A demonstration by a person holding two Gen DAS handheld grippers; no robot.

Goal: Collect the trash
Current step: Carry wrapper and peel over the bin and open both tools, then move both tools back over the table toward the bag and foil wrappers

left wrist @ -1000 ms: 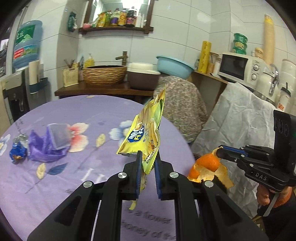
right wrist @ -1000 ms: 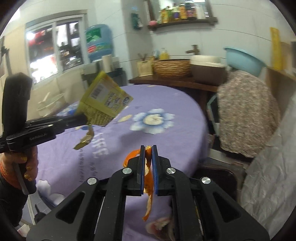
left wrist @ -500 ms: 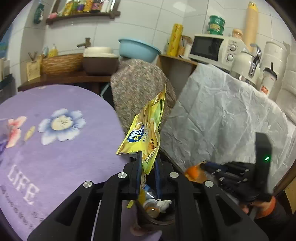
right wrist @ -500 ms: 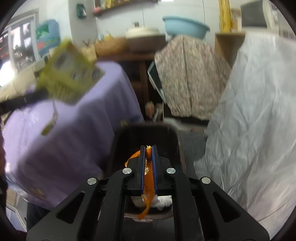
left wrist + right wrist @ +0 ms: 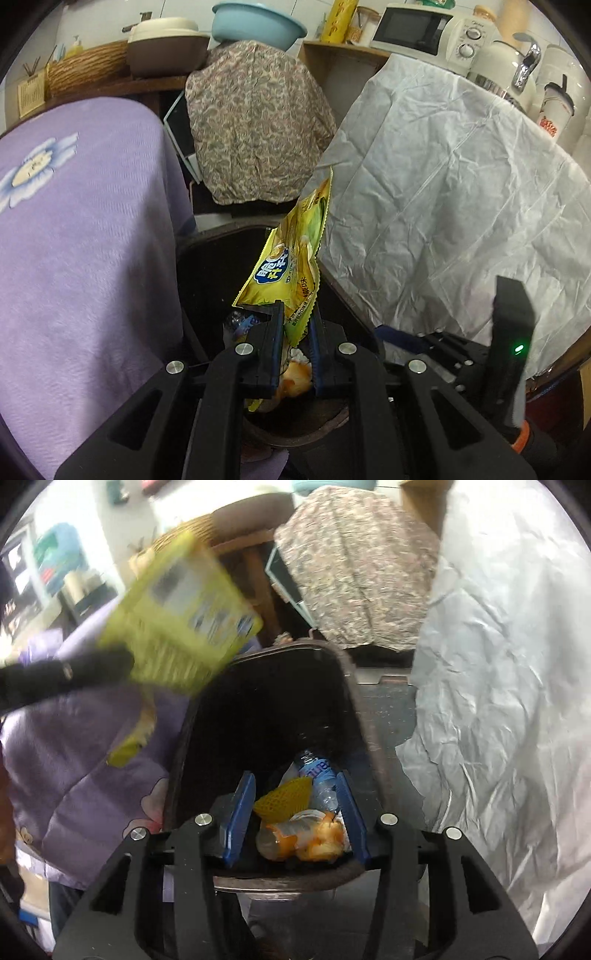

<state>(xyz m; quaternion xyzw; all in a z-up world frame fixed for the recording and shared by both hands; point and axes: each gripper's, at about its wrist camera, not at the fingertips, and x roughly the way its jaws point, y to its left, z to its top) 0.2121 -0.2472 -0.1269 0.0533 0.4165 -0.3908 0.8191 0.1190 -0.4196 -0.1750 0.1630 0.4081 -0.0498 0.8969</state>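
1. Pointing steeply down over the dark trash bin [image 5: 221, 258], the left gripper [image 5: 296, 325] has its blue pads clenched on the lower corner of a yellow snack wrapper [image 5: 291, 266], which stands up tilted between the fingers, above the bin's mouth.
2. The right gripper [image 5: 295, 805] also aims down into the bin [image 5: 273, 709]; its jaws are opening and nothing is pinched between them.
3. Through the gap between its fingers, orange peel [image 5: 325, 840] lies on the rubbish at the bin's bottom, beside an orange-capped plastic bottle [image 5: 280, 840], a yellow foam net [image 5: 286, 797] and a clear water bottle [image 5: 319, 775].
4. In the right wrist view the left gripper [image 5: 122, 662] reaches in from the left edge with the wrapper [image 5: 181, 616]; both are blurred, so the pads cannot be made out there.
5. In the left wrist view the right gripper's black body [image 5: 513, 332] sits at the lower right, with a small green light on.
6. The bin stands on the floor just beside a table draped in a purple flowered cloth [image 5: 81, 229].
7. On the bin's other side hangs a crumpled white sheet [image 5: 443, 206] over some furniture.
8. Behind the bin a floral-patterned cloth [image 5: 255, 125] covers another object.
9. Farther back are a light blue basin [image 5: 258, 26], a woven basket [image 5: 88, 72] and a white microwave [image 5: 417, 33].
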